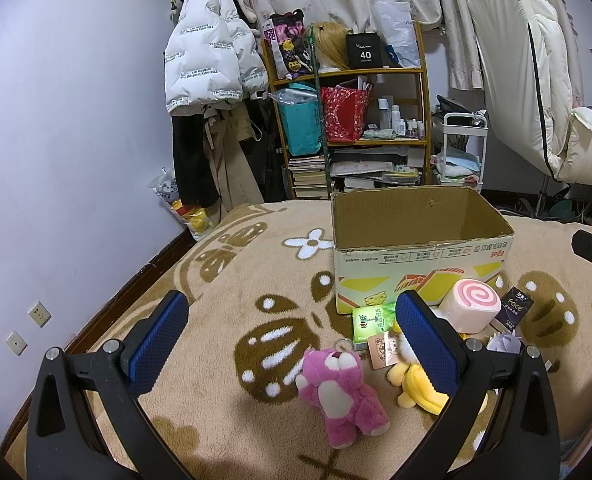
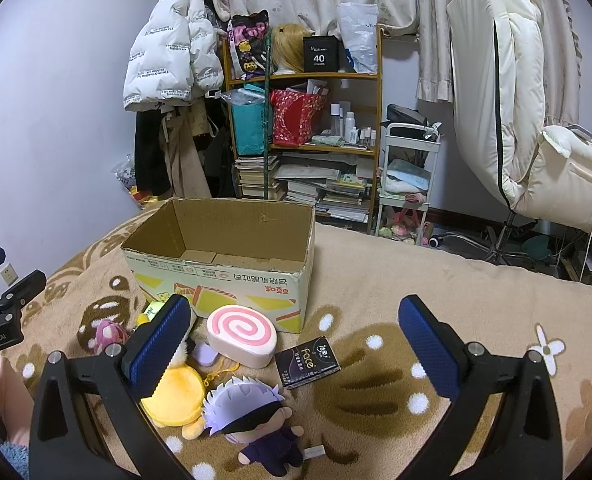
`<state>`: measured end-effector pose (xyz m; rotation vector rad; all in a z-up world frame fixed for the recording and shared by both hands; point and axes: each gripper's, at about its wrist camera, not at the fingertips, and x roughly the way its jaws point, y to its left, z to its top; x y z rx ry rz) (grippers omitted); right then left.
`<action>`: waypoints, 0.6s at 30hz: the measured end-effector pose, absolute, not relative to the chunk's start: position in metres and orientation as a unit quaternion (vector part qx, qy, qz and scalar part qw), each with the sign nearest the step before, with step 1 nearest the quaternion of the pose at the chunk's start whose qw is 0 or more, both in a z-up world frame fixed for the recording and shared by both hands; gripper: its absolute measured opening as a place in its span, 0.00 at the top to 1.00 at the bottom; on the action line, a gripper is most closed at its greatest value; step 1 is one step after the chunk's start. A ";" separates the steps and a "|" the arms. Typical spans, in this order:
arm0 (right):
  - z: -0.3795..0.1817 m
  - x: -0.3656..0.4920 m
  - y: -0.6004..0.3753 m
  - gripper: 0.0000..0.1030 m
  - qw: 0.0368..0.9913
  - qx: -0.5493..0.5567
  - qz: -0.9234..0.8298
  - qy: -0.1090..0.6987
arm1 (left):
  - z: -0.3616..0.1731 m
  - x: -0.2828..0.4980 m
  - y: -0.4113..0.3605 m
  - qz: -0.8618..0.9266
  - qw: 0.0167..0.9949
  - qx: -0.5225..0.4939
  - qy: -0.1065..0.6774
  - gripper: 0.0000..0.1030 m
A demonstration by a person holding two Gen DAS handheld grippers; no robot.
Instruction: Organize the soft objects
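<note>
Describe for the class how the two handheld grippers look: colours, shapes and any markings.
Both the left gripper and right gripper have black angular frames with triangular cut-outs, silver screws, and flat fingers faced with textured blue pads. The left one's body reads "GenRobot.AI" in white. No cables visible.

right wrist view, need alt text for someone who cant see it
The open right gripper hovers over a beige patterned blanket, holding nothing. Below it lie a pink swirl roll cushion, a black tissue pack, a white-haired doll and a yellow plush. Behind them stands an empty open cardboard box.
</note>
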<state>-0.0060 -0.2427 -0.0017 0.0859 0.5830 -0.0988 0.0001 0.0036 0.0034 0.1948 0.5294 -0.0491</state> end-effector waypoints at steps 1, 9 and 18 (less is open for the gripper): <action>-0.002 -0.006 -0.243 0.00 0.956 0.043 -0.048 0.287 | 0.004 0.000 0.004 -0.025 0.960 0.096 0.261 0.01; -0.002 -0.006 -0.243 0.00 0.956 0.043 -0.048 0.287 | 0.003 0.001 0.004 -0.026 0.960 0.096 0.262 0.01; 0.000 -0.005 -0.242 0.00 0.956 0.043 -0.049 0.287 | 0.002 0.001 0.004 -0.026 0.960 0.095 0.263 0.01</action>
